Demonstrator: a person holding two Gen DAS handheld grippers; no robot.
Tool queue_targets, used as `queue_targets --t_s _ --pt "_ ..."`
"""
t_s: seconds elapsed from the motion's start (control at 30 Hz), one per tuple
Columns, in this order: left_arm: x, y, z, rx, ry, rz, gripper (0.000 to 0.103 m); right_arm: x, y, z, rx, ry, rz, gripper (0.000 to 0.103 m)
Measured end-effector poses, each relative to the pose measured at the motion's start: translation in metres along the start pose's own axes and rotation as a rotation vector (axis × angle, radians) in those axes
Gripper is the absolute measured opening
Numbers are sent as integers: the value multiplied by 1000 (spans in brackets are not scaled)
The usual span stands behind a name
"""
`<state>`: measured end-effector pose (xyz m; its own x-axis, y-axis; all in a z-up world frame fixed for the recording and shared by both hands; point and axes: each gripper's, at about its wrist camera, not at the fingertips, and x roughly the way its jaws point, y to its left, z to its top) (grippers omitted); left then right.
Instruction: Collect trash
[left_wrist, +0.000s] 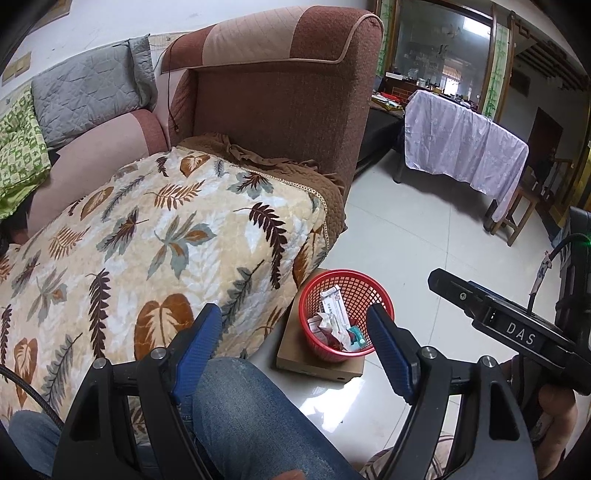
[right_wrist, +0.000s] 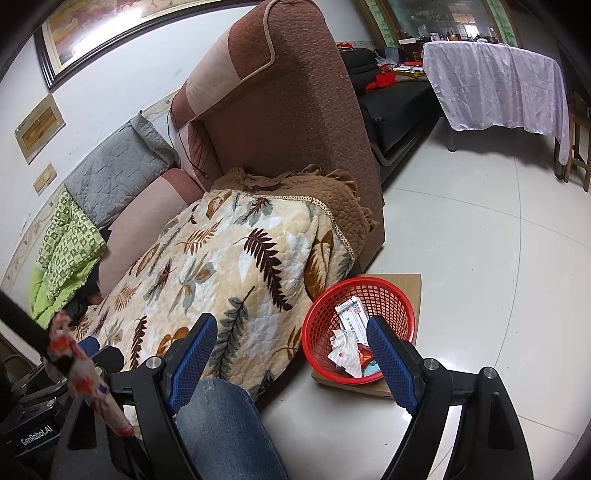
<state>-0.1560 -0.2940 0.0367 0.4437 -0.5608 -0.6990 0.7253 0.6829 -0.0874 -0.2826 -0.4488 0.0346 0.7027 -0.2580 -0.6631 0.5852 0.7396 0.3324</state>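
Observation:
A red mesh basket (left_wrist: 325, 275) (right_wrist: 365, 281) stands on a flat cardboard box (left_wrist: 295, 356) (right_wrist: 408, 286) on the floor, beside the sofa's front corner. Inside lie a white printed carton (left_wrist: 334, 302) (right_wrist: 352, 314) and crumpled wrappers (left_wrist: 332, 328) (right_wrist: 345, 350). My left gripper (left_wrist: 294, 308) is open and holds nothing; its right finger overlaps the basket's near right rim in the left wrist view. My right gripper (right_wrist: 291, 320) is open too, also holding nothing, with its right finger in front of the basket.
A brown sofa carries a leaf-patterned blanket (left_wrist: 166, 236) (right_wrist: 236, 251). A person's knee in jeans (left_wrist: 243, 417) (right_wrist: 221, 428) sits below the fingers. White tiled floor (left_wrist: 424, 229) stretches right towards a table under lilac cloth (left_wrist: 461, 147) (right_wrist: 498, 85). A patterned strip (right_wrist: 85, 380) is tied round a cable.

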Motion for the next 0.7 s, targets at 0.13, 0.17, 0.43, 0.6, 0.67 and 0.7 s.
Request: queue_targets --t_s 0.13,0.17,0.43,0.6,0.67,0.7 --pt "0 1 0 0 1 1 79 1 0 1 0 2 0 87" --pt "0 1 0 0 2 1 79 0 0 0 0 1 0 87" --pt "0 0 0 2 2 0 79 0 0 2 0 2 -1 87" --pt "0 0 1 1 2 0 79 1 0 2 1 2 0 87" --pt "1 0 0 1 4 -1 79 1 -1 2 2 3 0 87" --pt "1 2 0 2 6 -2 79 1 0 2 1 2 0 87"
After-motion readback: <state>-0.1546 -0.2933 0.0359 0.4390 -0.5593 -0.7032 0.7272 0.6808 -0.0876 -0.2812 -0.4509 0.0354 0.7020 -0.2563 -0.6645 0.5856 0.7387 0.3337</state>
